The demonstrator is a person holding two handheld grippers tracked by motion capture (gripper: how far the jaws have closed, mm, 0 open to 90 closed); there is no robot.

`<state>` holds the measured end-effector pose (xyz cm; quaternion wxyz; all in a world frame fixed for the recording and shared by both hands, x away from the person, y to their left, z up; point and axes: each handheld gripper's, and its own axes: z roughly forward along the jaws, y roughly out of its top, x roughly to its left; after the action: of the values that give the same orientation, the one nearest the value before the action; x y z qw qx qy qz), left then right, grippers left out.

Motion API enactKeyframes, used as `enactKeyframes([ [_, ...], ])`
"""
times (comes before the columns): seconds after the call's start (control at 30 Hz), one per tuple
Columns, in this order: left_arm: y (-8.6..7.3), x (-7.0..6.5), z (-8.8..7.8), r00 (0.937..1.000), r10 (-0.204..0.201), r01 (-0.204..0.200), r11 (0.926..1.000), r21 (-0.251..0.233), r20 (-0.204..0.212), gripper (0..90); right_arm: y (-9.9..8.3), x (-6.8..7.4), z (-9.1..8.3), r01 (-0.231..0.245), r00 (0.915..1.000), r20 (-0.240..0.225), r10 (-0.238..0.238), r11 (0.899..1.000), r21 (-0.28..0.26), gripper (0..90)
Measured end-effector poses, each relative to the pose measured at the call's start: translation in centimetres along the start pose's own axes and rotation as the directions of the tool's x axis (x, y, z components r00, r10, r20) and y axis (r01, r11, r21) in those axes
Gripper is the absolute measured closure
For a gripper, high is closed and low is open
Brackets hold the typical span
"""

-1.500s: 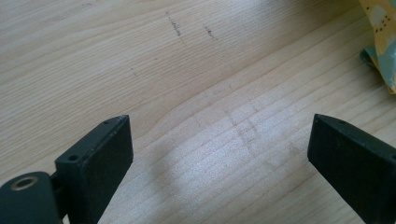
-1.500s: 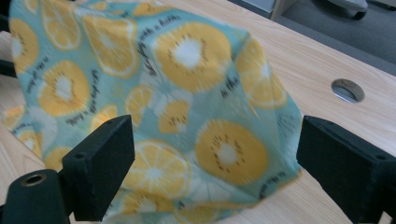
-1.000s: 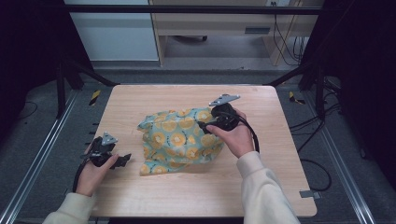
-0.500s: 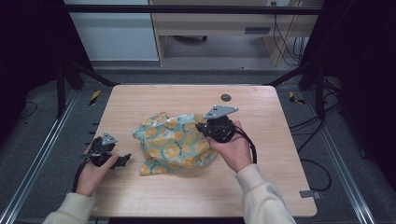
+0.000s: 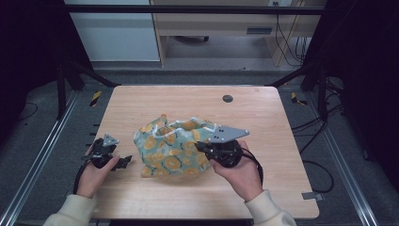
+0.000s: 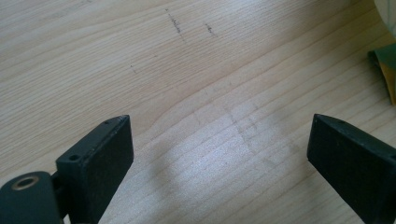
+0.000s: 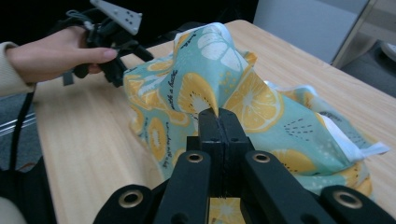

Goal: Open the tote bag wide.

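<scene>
A teal cloth printed with orange and lemon slices (image 5: 173, 146) lies bunched in the middle of the wooden table (image 5: 263, 113). My right gripper (image 5: 200, 146) is shut on a fold of this cloth (image 7: 210, 93) at its right side and lifts it into a peak. The left gripper (image 5: 126, 161) rests on the table just left of the cloth, its jaws wide apart over bare wood (image 6: 219, 135) with nothing between them. A corner of the cloth (image 6: 385, 70) shows at the right edge of the left gripper view.
A small dark round grommet (image 5: 227, 98) sits in the table near its far edge. Metal frame rails (image 5: 37, 160) run along both sides of the table. In the right gripper view the other hand and its gripper (image 7: 109, 32) sit beyond the cloth.
My right gripper has pulled the cloth's far right part toward the near edge, folding and bunching it. The grommet it covered is now exposed. The left gripper has stayed put.
</scene>
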<state>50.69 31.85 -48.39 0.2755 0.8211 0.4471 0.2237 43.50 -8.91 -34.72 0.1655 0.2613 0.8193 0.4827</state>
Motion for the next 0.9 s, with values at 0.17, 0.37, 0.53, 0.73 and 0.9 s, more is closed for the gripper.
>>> enactKeyframes([
  [0.17,0.1,0.0,-0.2,1.0,-0.001,0.001,1.0,-0.01,0.002,7.4,-1.4,1.2,-0.1,0.019,0.9997,-0.019,-0.018,0.999,0.031,90.0],
  [0.37,0.5,-0.4,-0.8,0.9999,0.01,-0.01,0.9996,-0.026,0.002,9.6,-4.5,2.2,0.7,0.025,0.999,-0.04,-0.021,0.994,0.107,90.0],
  [0.53,1.5,-1.1,-2.4,0.9996,0.008,-0.005,0.9957,-0.093,0.027,14.3,-7.1,2.2,1.7,-0.014,0.9985,-0.05,0.021,0.989,0.146,90.0],
  [0.73,3.3,-2.0,-4.1,0.9963,0.043,-0.033,0.9911,-0.129,0.074,18.1,-8.0,1.9,2.1,-0.024,0.9988,-0.038,0.03,0.988,0.154,90.0],
  [0.9,5.2,-2.9,-5.4,0.9926,0.089,-0.078,0.988,-0.134,0.082,18.6,-8.6,2.0,2.4,-0.025,0.9991,-0.03,0.03,0.986,0.163,89.8],
])
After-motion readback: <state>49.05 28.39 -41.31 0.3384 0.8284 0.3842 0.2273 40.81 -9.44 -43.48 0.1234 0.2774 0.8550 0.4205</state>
